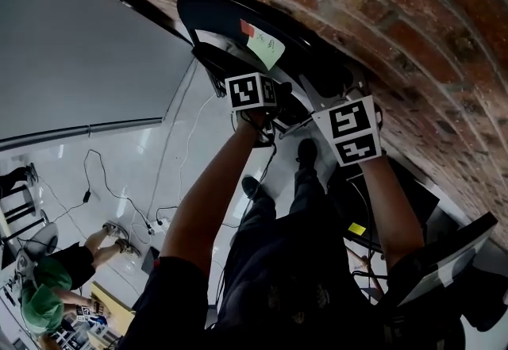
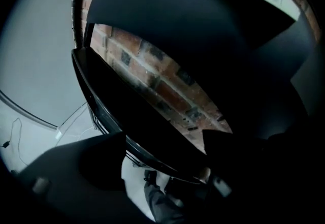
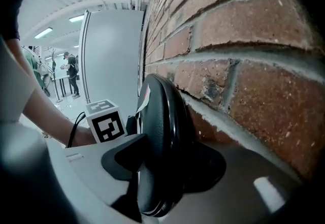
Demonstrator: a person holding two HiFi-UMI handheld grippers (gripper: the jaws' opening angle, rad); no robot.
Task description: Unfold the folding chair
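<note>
- The black folding chair (image 1: pixel 226 11) is folded flat. It stands close against the red brick wall (image 1: pixel 381 15) at the far right of the scene.
- I read the right gripper (image 3: pixel 170 159) as clamped on the chair's rounded black edge, with one dark pad on each face. This grip is on the side of the chair nearest the wall.
- I read the left gripper (image 2: pixel 162 147) as spread wide. The chair's thin black rim runs diagonally through the gap, and I see neither pad pressing on it.
- In the right gripper view, the left gripper's marker cube (image 3: pixel 105 122) sits just left of the chair, with a forearm behind it.
- In the head view, both grippers are at the chair, the left one farther from the wall than the right.
- A pale green paper note (image 1: pixel 266 47) is stuck on the chair's near face. A small red sticker (image 1: pixel 248 28) touches the note's upper corner.
- A glossy white floor (image 1: pixel 119 158) lies left of the chair, with thin black cables (image 1: pixel 95 182) trailing across it.
- A flat grey panel (image 1: pixel 71 63) fills the far left.
- A person in green clothing (image 1: pixel 48 293) is at the near left, well apart from the chair.
</note>
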